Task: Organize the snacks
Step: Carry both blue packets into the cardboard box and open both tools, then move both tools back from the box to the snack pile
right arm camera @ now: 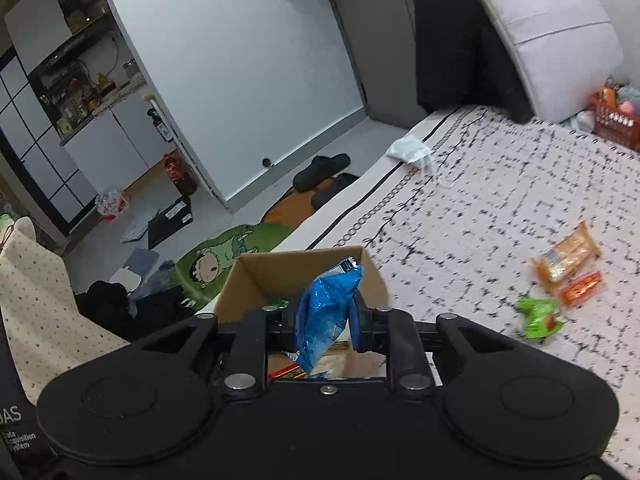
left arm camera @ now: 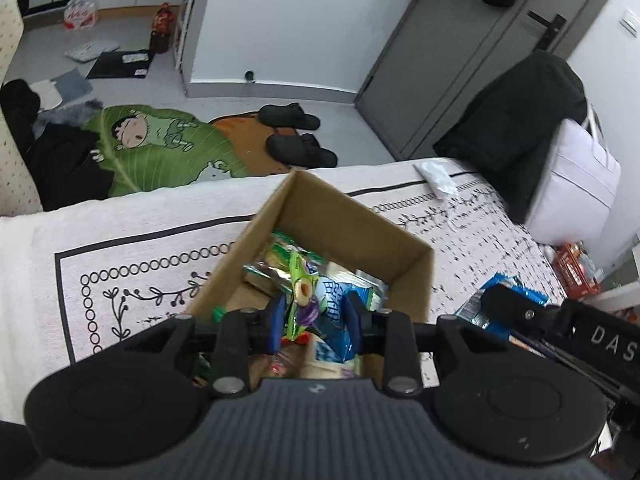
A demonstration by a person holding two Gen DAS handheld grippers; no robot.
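1 open brown cardboard box (left arm camera: 408, 280) sits on the bed's white blanket with black printed border and marks (left arm camera: 140, 248), and both claws hang just over its near side. The left claw (left arm camera: 314, 320) points down into the box with its 2 blue-padded fingers (left arm camera: 277, 318) parted and nothing between them; below them lies a heap of snack packets, among them 1 green packet with a fruit picture (left arm camera: 301, 292) and 1 pale blue packet (left arm camera: 334, 300). How many packets the box holds in all cannot be told. The right claw (right arm camera: 326, 322) is clamped on 1 crinkled bright blue foil snack bag (right arm camera: 326, 316), held upright above the box's near edge (right arm camera: 296, 258).

On the blanket to the right of the box, well apart from it, lie 3 loose snacks: 1 small green packet (right arm camera: 538, 316), 1 orange-red bar wrapper (right arm camera: 580, 288) just beyond it, and 1 clear bag of orange snacks (right arm camera: 566, 256) touching that wrapper. Further along the bed edge rests 1 white face mask (right arm camera: 408, 150). At the bed's far end stand 1 pale grey padded bag with handles (right arm camera: 556, 36) and 1 black garment (left arm camera: 516, 120) beside it.

On the floor beyond the bed lie 2 black slippers (left arm camera: 300, 136) on a green cartoon rug (left arm camera: 160, 144).
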